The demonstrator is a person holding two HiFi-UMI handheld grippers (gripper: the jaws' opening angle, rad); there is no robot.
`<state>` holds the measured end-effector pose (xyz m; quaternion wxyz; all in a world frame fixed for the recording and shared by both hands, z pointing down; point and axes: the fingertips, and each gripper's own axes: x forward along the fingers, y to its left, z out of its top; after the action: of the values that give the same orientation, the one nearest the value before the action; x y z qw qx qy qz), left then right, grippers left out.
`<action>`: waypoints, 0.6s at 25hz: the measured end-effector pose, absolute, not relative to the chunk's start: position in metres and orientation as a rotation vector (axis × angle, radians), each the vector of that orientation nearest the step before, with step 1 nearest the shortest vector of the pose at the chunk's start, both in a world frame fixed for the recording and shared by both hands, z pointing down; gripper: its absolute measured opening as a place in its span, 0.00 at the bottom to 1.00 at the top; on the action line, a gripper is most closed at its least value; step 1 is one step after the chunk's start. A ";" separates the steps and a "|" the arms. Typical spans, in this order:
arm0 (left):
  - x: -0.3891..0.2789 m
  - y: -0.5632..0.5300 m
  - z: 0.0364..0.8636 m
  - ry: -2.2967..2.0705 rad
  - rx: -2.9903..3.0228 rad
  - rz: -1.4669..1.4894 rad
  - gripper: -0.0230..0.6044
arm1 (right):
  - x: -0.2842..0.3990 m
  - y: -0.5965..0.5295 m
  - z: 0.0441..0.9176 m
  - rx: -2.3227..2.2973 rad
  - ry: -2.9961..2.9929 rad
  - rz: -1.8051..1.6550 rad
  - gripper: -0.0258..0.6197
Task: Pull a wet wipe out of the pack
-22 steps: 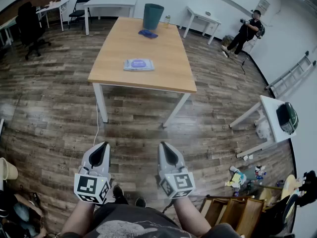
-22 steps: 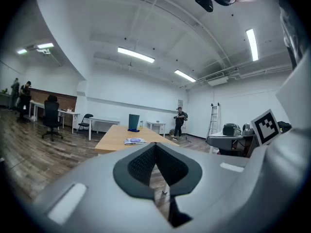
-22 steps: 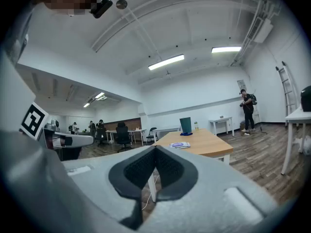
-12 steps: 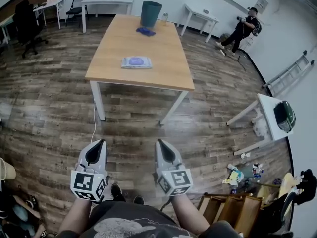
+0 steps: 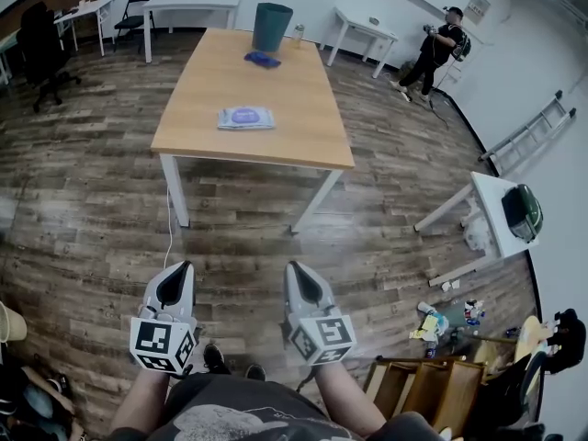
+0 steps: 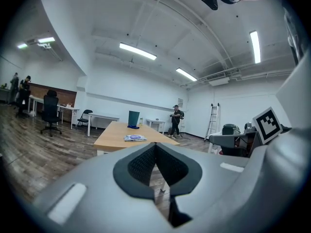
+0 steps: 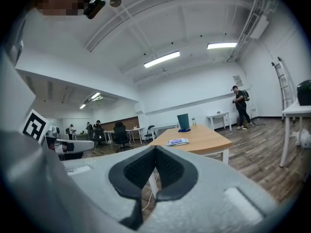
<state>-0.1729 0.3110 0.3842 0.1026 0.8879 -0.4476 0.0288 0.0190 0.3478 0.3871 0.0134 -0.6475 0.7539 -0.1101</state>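
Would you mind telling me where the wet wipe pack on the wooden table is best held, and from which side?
Press down on one short end, coming from above. The wet wipe pack lies flat on the table, purple oval patch facing up at its middle; that is likely the opening, so leave it uncovered.

Print on the wipe pack (image 5: 245,118) was too small to read. The blue item (image 5: 262,59) beside the bin (image 5: 272,27) could not be identified (only a dark blue patch showed). Both forearms (image 5: 147,398) were cut off by the bottom edge. The floor clutter (image 5: 439,324) at lower right was too small to tell.
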 end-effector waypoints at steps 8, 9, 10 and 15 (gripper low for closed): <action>-0.186 0.300 0.389 -1.314 2.634 0.089 0.07 | 0.014 0.337 0.388 -2.091 2.309 -0.286 0.02; -0.190 0.298 0.389 -1.313 2.639 0.086 0.07 | 0.012 0.335 0.388 -2.099 2.308 -0.279 0.02; -0.194 0.296 0.388 -1.312 2.643 0.084 0.07 | 0.009 0.334 0.389 -2.107 2.303 -0.275 0.02; -0.210 0.282 0.389 -1.310 2.647 0.082 0.07 | 0.005 0.327 0.396 -2.118 2.251 -0.326 0.02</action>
<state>-0.2096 0.2822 0.3892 0.0936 0.8920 -0.4414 0.0276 0.0055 0.3268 0.3961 0.0165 -0.6814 0.7242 -0.1049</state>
